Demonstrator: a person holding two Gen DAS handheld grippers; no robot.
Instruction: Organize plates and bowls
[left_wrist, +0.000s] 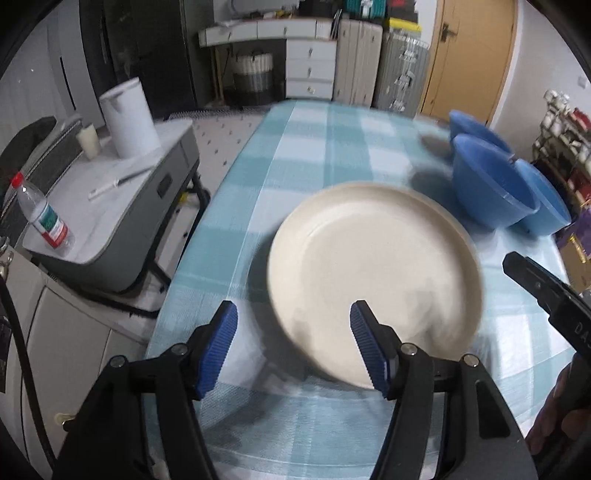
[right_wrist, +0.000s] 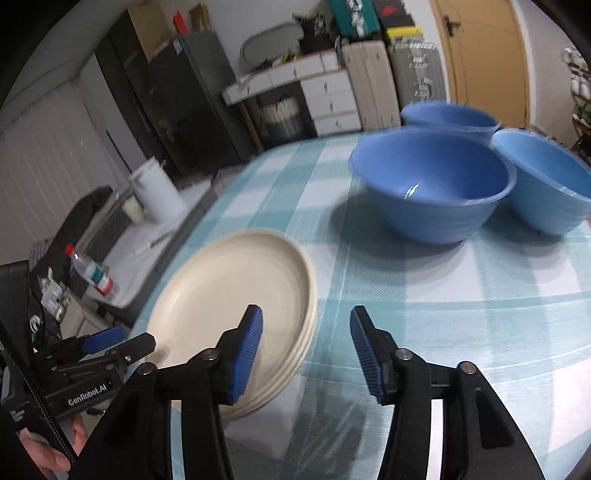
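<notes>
My left tool (left_wrist: 293, 347) hangs with its jaws apart and empty over the near-left rim of the cream plate stack (left_wrist: 373, 280); my right tool (right_wrist: 306, 350) is likewise agape, holding nothing, its left pad above the stack's right edge. The stack (right_wrist: 236, 306) sits on the checked counter (right_wrist: 461, 314), close to its left edge. Three blue bowls (right_wrist: 432, 184) stand unstacked, well apart from the plates toward the far right. I judge the danger is a pad clipping the rim and nudging the stack toward that edge, or bowls knocking together when nested.
</notes>
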